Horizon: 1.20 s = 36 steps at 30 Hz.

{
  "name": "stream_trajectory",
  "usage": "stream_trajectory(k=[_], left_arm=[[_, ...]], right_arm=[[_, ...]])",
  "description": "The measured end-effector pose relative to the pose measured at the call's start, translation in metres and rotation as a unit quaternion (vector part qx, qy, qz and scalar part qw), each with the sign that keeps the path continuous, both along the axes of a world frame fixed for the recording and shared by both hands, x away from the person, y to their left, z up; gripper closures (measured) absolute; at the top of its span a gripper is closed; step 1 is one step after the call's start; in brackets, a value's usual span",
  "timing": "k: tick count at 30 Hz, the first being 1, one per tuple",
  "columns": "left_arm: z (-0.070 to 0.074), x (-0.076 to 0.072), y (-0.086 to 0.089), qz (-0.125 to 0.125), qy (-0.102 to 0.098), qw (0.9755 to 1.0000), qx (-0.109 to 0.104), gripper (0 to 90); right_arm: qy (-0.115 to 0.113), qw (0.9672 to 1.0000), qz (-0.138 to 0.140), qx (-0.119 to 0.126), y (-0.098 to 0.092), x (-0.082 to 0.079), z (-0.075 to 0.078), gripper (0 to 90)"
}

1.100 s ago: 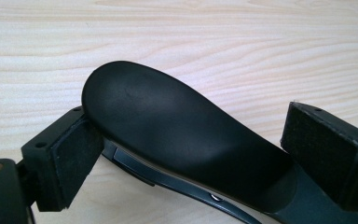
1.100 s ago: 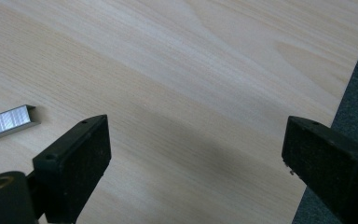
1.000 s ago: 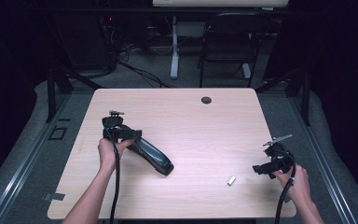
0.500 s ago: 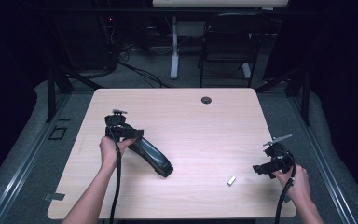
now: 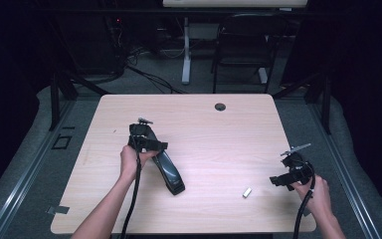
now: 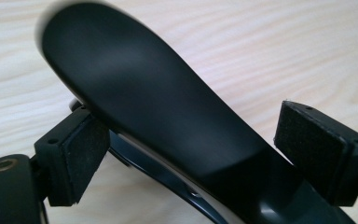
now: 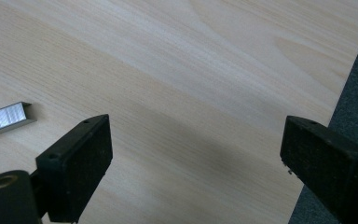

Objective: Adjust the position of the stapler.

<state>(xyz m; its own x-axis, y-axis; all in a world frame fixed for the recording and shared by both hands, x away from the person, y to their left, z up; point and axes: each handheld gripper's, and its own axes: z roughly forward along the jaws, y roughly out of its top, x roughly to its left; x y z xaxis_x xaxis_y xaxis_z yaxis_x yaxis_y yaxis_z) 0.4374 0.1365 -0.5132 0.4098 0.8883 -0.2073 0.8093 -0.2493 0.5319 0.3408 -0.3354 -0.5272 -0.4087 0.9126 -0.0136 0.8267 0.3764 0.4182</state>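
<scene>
The black stapler [image 5: 170, 172] lies on the table [image 5: 219, 134], left of centre, its long body running diagonally toward the person. The left gripper [image 5: 152, 145] straddles its far end. In the left gripper view the stapler's rounded top [image 6: 168, 116] sits between the pads: the left-hand pad looks to be against its side, and the other pad stands clear of it with bare wood showing in the gap. The jaws have just been closing with the stapler between them, but they have no grip on it yet.

The main risk is a one-sided push. If one pad meets the smooth, curved shell first, the stapler could pivot or skid across the table rather than being caught. Closing high on the rounded top (glossy plastic, by the look of it) could squeeze it out of the jaws. A grip so near one end would also leave the long body free to swing or droop once lifted.

The right gripper [image 5: 279, 179] hovers, jaws wide apart and empty, close to the table's right edge. The staple strip [image 5: 247, 192] lies just to its left. It is thin and flat, and a careless sweep could knock it away or break it up.
</scene>
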Motion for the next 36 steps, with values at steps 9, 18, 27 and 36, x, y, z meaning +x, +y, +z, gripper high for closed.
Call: stream_trajectory(k=[9,18,27,36], left_arm=[[-0.003,-0.013,-0.03,-0.054,-0.006,0.9974,0.048,17.6],[0.005,-0.024,-0.026,-0.058,-0.006,0.9976,0.037,18.4],[0.007,-0.027,-0.028,-0.089,-0.003,0.9956,0.029,25.7],[0.007,-0.027,-0.028,-0.109,0.008,0.9939,0.018,30.7]], right_arm=[[0.001,1.0,0.006,-0.001,0.0,0.0,0.0,8.8],[0.005,1.0,0.008,0.003,0.0,0.001,0.0,9.2],[0.0,0.9999,0.0,0.016,-0.001,0.0,-0.002,9.8],[0.012,0.9999,0.009,0.003,-0.001,0.001,-0.001,9.8]])
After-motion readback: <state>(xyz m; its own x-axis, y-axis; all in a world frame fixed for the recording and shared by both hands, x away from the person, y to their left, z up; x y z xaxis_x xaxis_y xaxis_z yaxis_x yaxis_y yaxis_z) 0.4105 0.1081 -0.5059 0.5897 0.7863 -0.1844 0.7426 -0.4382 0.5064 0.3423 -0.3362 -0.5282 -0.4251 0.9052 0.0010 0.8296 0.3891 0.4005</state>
